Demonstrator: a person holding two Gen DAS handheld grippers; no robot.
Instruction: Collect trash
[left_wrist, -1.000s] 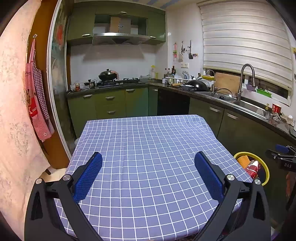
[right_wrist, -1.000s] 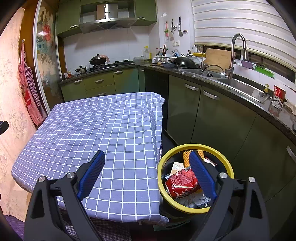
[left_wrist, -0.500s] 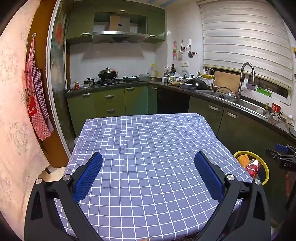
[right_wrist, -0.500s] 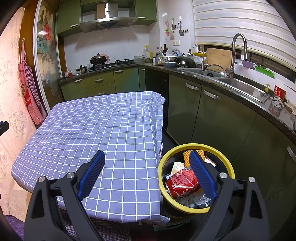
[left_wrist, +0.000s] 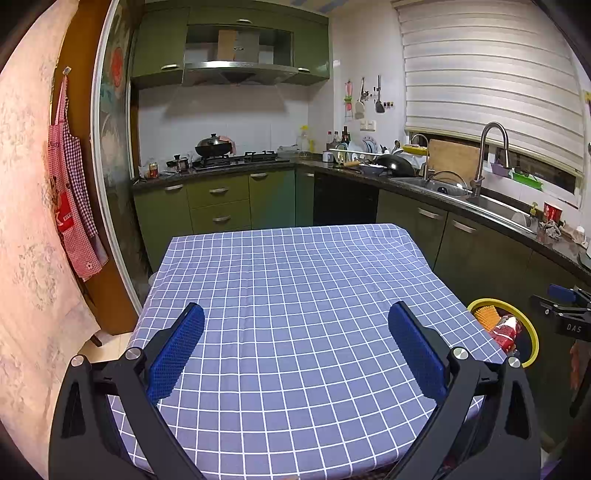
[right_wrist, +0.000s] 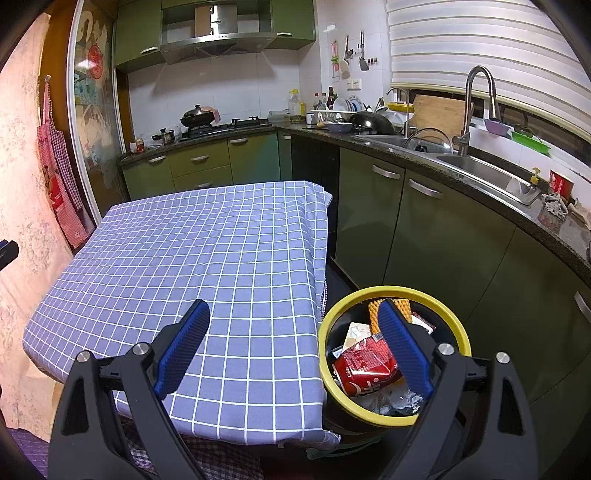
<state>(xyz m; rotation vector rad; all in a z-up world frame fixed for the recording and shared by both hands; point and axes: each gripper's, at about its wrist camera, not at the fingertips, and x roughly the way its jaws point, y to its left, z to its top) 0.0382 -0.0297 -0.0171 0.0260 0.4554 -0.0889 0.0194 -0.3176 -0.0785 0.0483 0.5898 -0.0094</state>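
The left tool (left_wrist: 295, 347) hangs over the near part of the worktop (left_wrist: 295, 280), with its two blue fingers spread wide and nothing between them. The right tool (right_wrist: 293, 345) is spread wide too and holds nothing; one finger sits over the corner of the worktop and the other over the trash bin (right_wrist: 458, 325). The bin has a yellow rim and stands on the floor just beside the worktop's near right corner, likely so that trash can drop straight in off the edge. The trash is inside it: a crushed red can (right_wrist: 365, 365), an orange mesh piece (right_wrist: 402, 304), some paper and clear plastic. No trash shows on the blue checked cloth, so the job looks done or close to it. The cloth hangs over the edges, and a fold droops close to the bin's rim. Between the worktop and the green cabinets (right_wrist: 424, 221) there is only a thin strip of floor, and the bin fills part of it. Above the worktop there is lots of open room, so both tools can move freely there.
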